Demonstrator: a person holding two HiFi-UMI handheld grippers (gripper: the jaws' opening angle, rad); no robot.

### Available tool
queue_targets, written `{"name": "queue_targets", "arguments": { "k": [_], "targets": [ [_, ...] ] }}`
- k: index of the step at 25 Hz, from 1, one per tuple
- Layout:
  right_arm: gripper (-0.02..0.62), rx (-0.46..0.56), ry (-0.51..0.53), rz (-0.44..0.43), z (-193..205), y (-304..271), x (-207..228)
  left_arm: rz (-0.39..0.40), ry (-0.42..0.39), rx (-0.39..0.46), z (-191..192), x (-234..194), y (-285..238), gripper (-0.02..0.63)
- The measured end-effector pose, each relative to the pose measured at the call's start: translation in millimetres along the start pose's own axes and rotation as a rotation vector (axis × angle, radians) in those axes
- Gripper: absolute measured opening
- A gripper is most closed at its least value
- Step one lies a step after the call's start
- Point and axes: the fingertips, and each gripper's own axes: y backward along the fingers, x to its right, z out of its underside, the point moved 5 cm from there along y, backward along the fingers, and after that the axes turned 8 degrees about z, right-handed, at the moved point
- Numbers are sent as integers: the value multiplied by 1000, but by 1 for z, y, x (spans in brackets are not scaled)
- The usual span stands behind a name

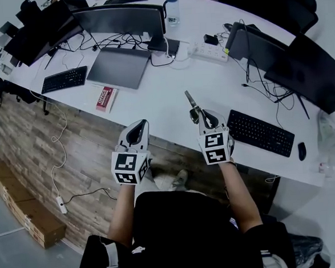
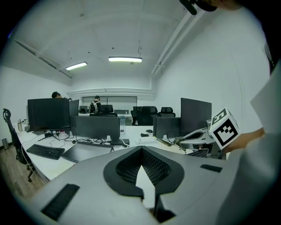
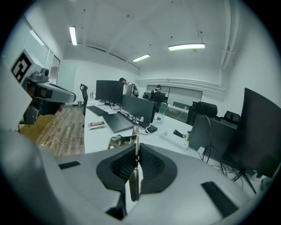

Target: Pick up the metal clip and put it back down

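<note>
Right claw point(image 1: 198, 113) pinches the metal clip point(image 1: 189, 99) above the table point(image 1: 153, 100); left claw point(image 1: 138, 127) closed, empty.

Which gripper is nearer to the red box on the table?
Left. The left gripper is near the red box, toward the person; the right gripper, holding the metal clip, is farther right.
</note>
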Motion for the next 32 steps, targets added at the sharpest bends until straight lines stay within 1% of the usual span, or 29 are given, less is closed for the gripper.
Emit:
{"name": "queue_targets", "arguments": {
  "k": [5, 7, 9, 12, 16, 23, 32],
  "targets": [
    [26, 41, -4, -16, -24, -4, -18, -21, -4, 16, -3, -17, 14, 14],
    [26, 52, -4, -31, -34, -8, -26, -28, -20, 22, -7, -27, 19, 14],
    [26, 69, -1, -46, -45, -13, -36, -44, -33, 34, -13, -39, 26, 14],
    [26, 97, 12, -65, -64, -20, -53, -71, -31, 68, -22, -56, 36, 14],
    [26, 126, 22, -93, -86, -28, -79, -112, -28, 88, -23, -81, 53, 14],
    [26, 153, 43, -127, -118, -50, -119, -169, 9, 109, -22, -130, 78, 14],
    [26, 182, 69, -145, -165, -85, -167, -198, 29, 139, -29, -198, 88, 14]
  ]
}}
